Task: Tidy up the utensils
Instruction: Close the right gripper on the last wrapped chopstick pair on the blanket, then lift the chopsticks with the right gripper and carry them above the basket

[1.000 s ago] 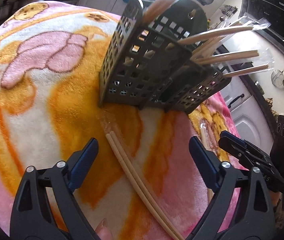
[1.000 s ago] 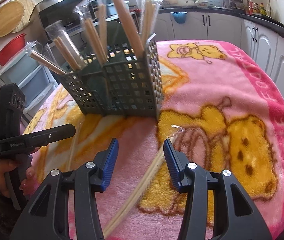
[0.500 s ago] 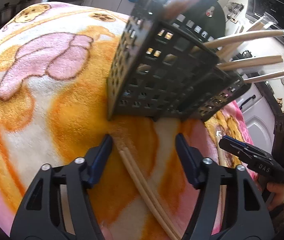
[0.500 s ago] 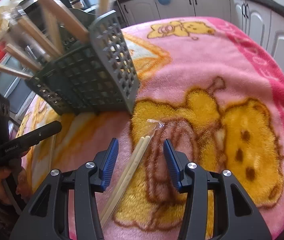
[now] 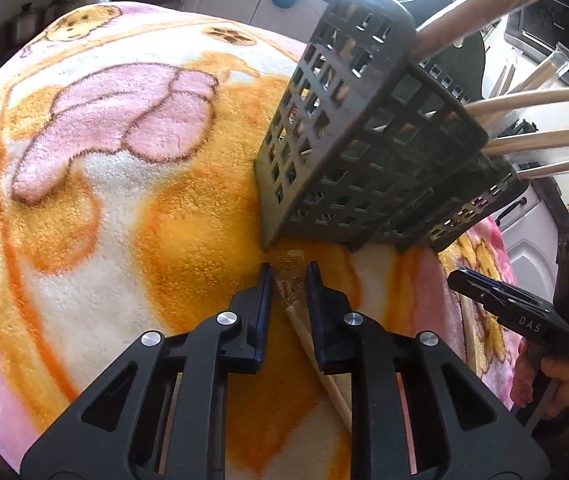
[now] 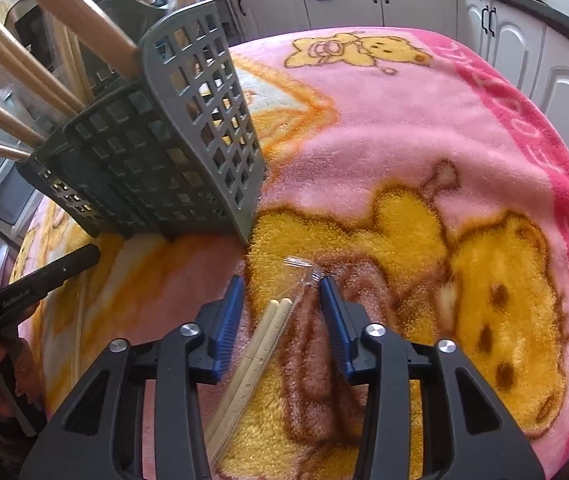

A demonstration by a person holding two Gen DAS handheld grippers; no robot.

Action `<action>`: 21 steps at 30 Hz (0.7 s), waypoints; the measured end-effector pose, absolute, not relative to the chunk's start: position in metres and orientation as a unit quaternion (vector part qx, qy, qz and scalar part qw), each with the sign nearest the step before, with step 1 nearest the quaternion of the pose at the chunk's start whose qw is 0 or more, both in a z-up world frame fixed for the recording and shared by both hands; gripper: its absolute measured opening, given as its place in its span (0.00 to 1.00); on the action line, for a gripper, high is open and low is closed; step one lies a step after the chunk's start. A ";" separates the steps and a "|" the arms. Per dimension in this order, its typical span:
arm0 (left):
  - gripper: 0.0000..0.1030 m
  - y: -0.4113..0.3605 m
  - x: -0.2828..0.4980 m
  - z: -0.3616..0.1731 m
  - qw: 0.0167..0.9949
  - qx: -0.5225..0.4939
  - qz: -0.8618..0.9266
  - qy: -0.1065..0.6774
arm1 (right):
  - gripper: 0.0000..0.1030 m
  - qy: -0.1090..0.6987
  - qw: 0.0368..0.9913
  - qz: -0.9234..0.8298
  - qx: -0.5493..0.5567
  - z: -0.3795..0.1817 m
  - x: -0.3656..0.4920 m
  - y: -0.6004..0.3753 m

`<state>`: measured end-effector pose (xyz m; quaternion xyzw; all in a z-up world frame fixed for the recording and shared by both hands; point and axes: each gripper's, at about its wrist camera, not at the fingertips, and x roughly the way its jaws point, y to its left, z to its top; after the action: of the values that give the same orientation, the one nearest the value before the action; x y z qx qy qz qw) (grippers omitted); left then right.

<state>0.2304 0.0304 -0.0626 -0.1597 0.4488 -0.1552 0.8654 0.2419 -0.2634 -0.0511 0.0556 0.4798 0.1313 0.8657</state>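
Pickup step, 2 pairs at once. The left tongs [image 5: 287, 276] have just been closing and pinch the wrapped chopsticks [image 5: 316, 352] by the basket [image 5: 348, 152]. The right tongs [image 6: 281, 294], closing but apart, straddle the second pair [image 6: 260, 344]; next, lift into the basket.

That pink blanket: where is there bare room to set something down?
Free: the blanket right of the basket, out to its far edge, and the wide stretch left of the basket in the left view. Crowded: just in front of the basket, where both chopstick pairs lie.
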 end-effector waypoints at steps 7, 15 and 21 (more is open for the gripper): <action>0.09 0.041 0.230 -0.063 0.859 -0.182 -0.164 0.448 | 0.21 0.479 0.866 0.128 0.064 -0.051 0.242 -0.269; 0.08 0.044 0.226 -0.062 0.857 -0.191 -0.168 0.447 | 0.08 0.474 0.864 0.142 0.092 -0.048 0.242 -0.270; 0.05 0.048 0.215 -0.056 0.857 -0.205 -0.176 0.440 | 0.07 0.453 0.868 0.179 0.094 -0.034 0.231 -0.258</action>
<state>0.2150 0.0484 -0.0555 -0.2045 0.4398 -0.1756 0.8567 0.2307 -0.2576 -0.0337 0.0941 0.4526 0.1793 0.8684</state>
